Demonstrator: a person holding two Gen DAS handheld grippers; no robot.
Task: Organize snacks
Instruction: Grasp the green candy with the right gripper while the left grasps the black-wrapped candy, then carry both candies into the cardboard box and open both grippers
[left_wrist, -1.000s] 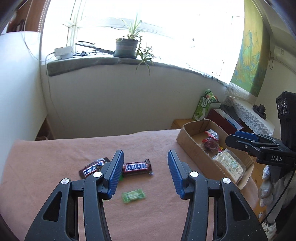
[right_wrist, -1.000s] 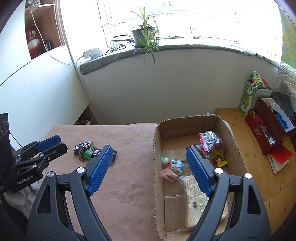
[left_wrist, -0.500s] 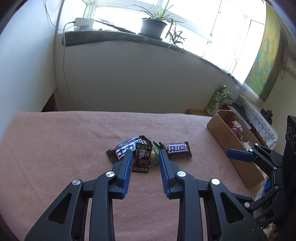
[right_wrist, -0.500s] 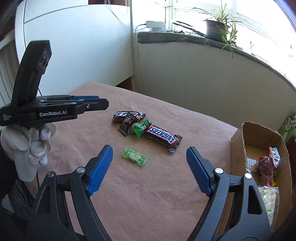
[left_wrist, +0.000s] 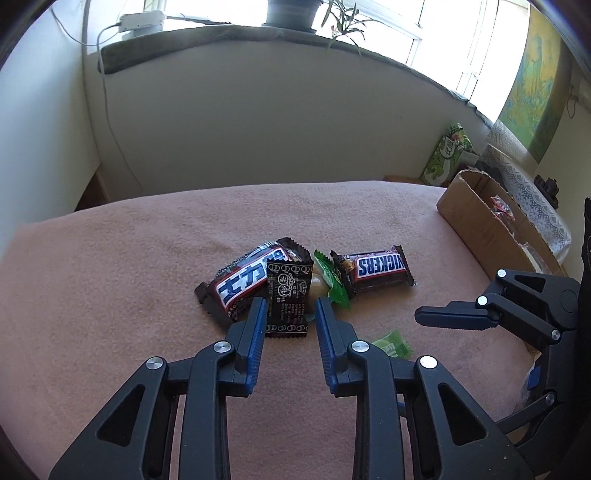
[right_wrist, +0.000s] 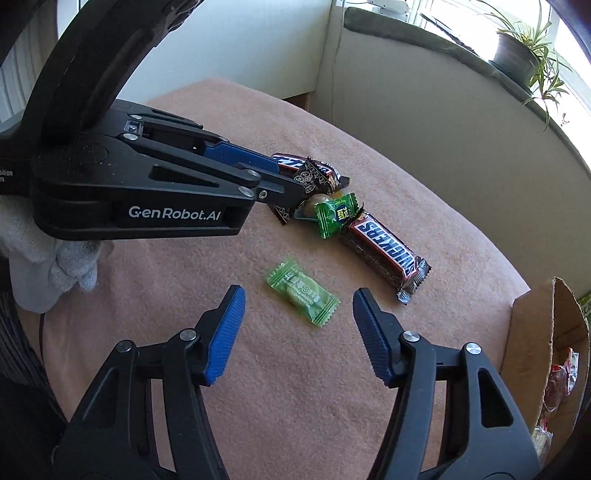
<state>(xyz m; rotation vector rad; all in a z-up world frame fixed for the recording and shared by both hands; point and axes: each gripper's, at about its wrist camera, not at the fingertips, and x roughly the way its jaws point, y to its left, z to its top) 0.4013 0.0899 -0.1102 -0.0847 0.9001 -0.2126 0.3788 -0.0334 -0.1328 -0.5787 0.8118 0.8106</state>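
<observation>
A small pile of snacks lies on the pink cloth: a Snickers bar (left_wrist: 376, 267) (right_wrist: 384, 247), a dark bar with a blue and white label (left_wrist: 243, 280) (right_wrist: 288, 160), a green wrapped sweet (left_wrist: 328, 277) (right_wrist: 334, 214) and a small dark packet (left_wrist: 288, 299) (right_wrist: 310, 177). My left gripper (left_wrist: 290, 310) (right_wrist: 291, 186) has its narrowed jaws pressed on the sides of the small dark packet, which still rests on the cloth. A light green candy (right_wrist: 303, 295) (left_wrist: 393, 343) lies apart, between the closing jaws of my right gripper (right_wrist: 298, 295) (left_wrist: 421, 315); its pads do not touch the candy.
An open cardboard box (left_wrist: 476, 221) (right_wrist: 532, 332) holding several snacks stands at the cloth's right end. A white-gloved hand (right_wrist: 48, 266) holds the left gripper. A white wall and a windowsill with a potted plant (right_wrist: 517, 51) stand behind the table.
The left gripper came down to the pile and narrowed its jaws around the small dark packet. The right gripper swung from over the box to the light green candy, sank, and its jaws narrowed.
</observation>
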